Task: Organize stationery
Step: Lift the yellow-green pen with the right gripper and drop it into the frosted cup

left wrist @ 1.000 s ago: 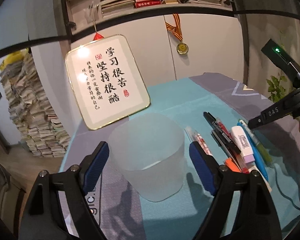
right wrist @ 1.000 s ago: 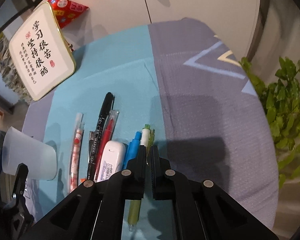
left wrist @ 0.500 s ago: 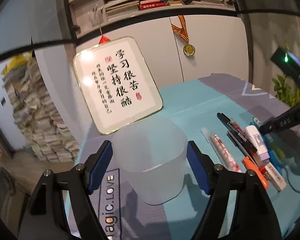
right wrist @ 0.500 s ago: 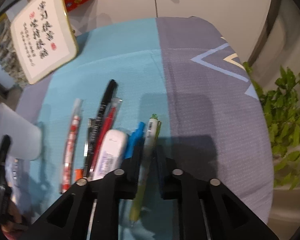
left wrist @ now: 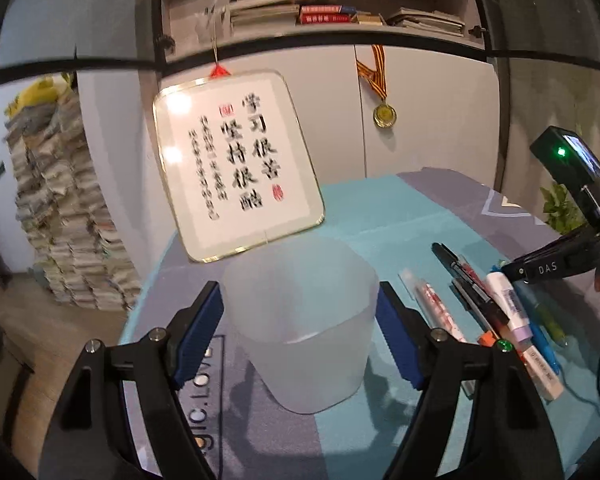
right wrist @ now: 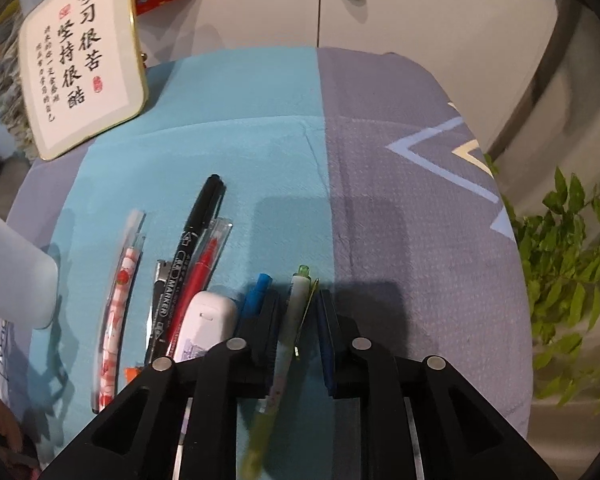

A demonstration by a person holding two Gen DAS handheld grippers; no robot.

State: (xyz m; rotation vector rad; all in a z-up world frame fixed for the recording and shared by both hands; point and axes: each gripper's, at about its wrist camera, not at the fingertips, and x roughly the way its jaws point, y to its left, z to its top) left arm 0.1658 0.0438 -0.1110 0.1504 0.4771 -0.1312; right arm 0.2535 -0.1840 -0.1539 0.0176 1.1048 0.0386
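The left gripper sat low over the table with its blue-padded fingers spread wide on either side of a frosted plastic cup. The cup stood upright on the cloth between the pads, and each pad looked right at the wall or just off it; I could not tell whether they pressed on it. To the cup's right the stationery lay in a loose row on the teal part of the tablecloth: a strawberry-patterned pen, a black marker, a red pen in a clear sleeve, a white correction-tape dispenser and a blue pen.

The right gripper was down at the right end of that row, jaws partly open, straddling a white and green pen. The pen ran lengthwise through the gap with its green tip pointing away. It lay close against the left finger, while a clear strip of cloth showed between it and the right one, so it was not clamped.

Behind the table a gold-framed calligraphy plaque leaned against the white cabinet, a medal hung on the cabinet door, and a leafy plant stood off the table's right edge
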